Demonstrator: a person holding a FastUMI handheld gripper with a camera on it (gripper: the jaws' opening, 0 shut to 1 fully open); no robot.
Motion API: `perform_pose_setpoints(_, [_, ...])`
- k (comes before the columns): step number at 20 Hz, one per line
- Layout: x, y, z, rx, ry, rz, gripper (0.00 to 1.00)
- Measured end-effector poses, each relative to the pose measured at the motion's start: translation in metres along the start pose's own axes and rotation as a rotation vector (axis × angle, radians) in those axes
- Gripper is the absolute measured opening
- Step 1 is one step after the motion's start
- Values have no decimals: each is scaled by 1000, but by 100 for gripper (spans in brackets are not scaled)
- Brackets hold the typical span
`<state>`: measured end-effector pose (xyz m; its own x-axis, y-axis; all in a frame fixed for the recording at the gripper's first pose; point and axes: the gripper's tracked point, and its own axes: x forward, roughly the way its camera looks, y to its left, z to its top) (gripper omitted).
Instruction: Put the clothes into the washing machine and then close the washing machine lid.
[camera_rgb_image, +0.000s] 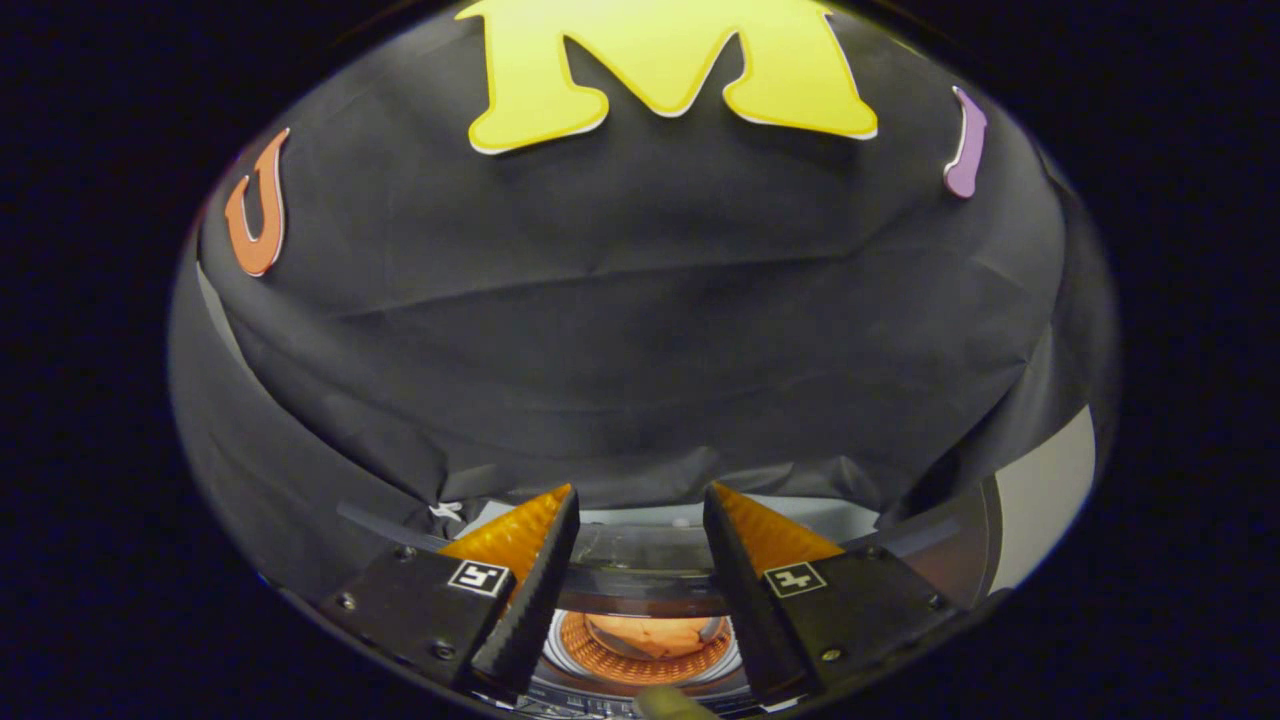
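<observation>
Creased black cloth wall (620, 330) drapes across the booth, sagging in folds down to the washing machine (640, 545) (its top a pale strip at the foot of the cloth). The gripper (640, 520) hangs over it, fingers spread, nothing between them. Below them, in the open drum (640, 650), lie orange clothes (650, 632). Far right, a pale panel (1045, 500).

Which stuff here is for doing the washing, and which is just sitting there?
For the job:
- washing machine, just ahead of the fingers, lid not yet shut
- drum between the fingers, with something orange inside, likely the clothes
- gripper, fingers apart, holding nothing

Just there:
- black cloth wall behind the machine
- pale panel beside it
</observation>
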<state>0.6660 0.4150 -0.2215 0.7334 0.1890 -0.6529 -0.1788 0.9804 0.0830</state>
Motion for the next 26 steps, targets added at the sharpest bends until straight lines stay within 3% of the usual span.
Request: perform_pose_setpoints(26, [-48,-3,-57,-11,-53,-35,79])
